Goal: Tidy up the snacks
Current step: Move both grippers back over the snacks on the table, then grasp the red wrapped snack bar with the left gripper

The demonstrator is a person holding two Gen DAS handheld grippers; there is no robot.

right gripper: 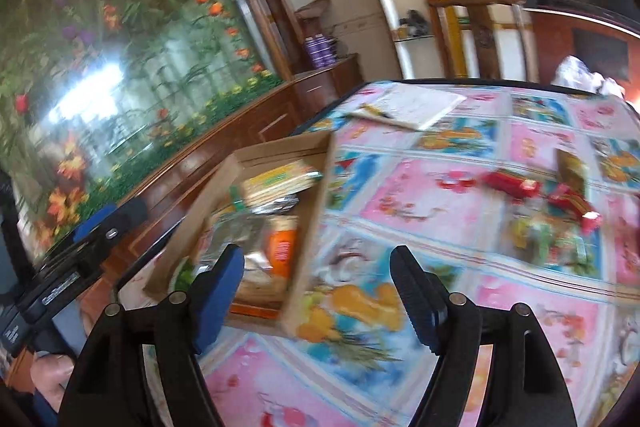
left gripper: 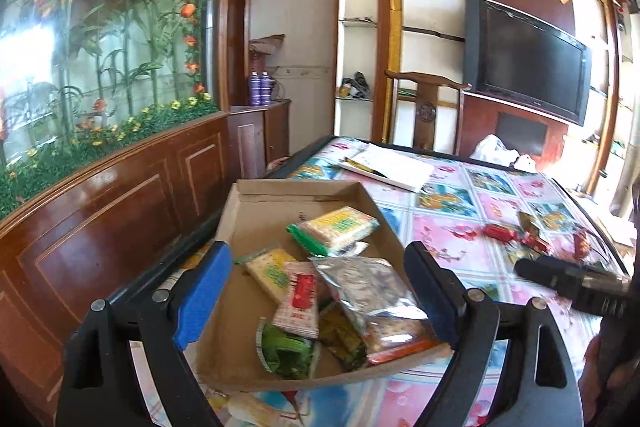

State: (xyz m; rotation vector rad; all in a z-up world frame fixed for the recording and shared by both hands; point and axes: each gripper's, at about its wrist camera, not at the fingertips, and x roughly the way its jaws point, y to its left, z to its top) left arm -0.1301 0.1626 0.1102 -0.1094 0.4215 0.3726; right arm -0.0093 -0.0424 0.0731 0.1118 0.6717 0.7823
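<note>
Snack packets [left gripper: 320,291] are being kept in the cardboard tray [left gripper: 256,211] at frame centre, while loose red sweets [left gripper: 500,231] are lying at right on the counter [left gripper: 440,227]. Both the left gripper [left gripper: 316,297] and right gripper [right gripper: 318,301] are being held released and empty, probably for collecting the rest.

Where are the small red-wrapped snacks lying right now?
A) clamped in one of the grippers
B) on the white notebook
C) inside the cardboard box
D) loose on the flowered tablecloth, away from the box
D: the red-wrapped snacks lie on the tablecloth, apart from the cardboard box.
</note>
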